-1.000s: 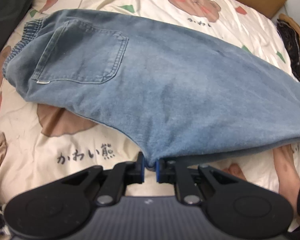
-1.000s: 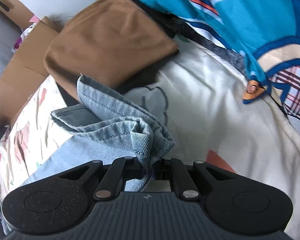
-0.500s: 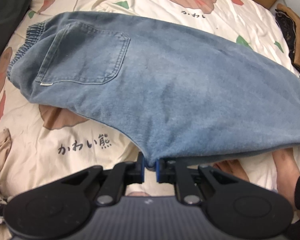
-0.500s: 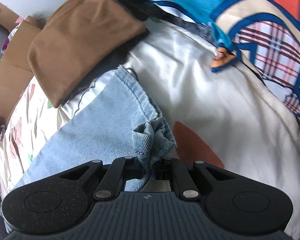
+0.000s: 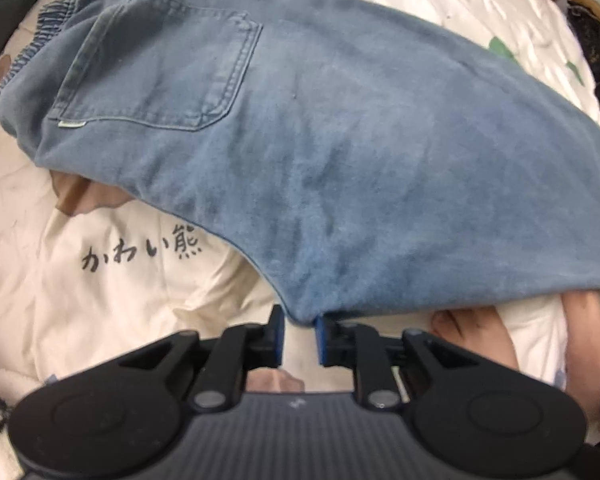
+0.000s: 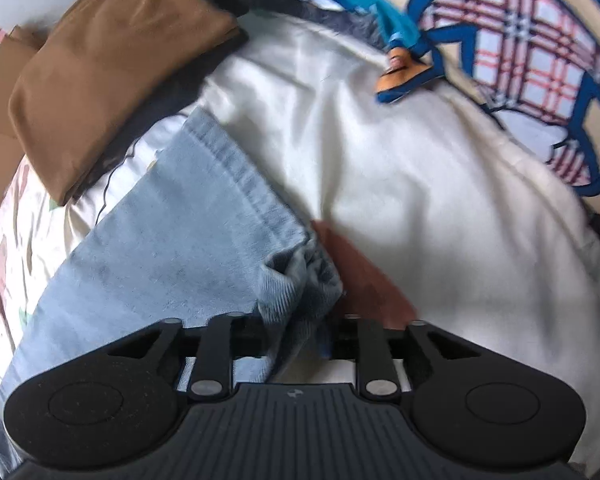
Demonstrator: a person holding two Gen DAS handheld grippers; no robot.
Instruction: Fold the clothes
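Jeans (image 5: 340, 152) lie flat; both tongs (image 5: 299, 338) (image 6: 300, 340) low at their edges.

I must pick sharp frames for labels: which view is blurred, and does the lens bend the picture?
Right wrist view: motion blur smears the plaid blanket and jeans hem. Left wrist view: sharper, pocket stitching readable; fisheye bows the jeans.

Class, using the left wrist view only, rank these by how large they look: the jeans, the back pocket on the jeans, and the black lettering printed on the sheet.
1. jeans
2. back pocket
3. black lettering
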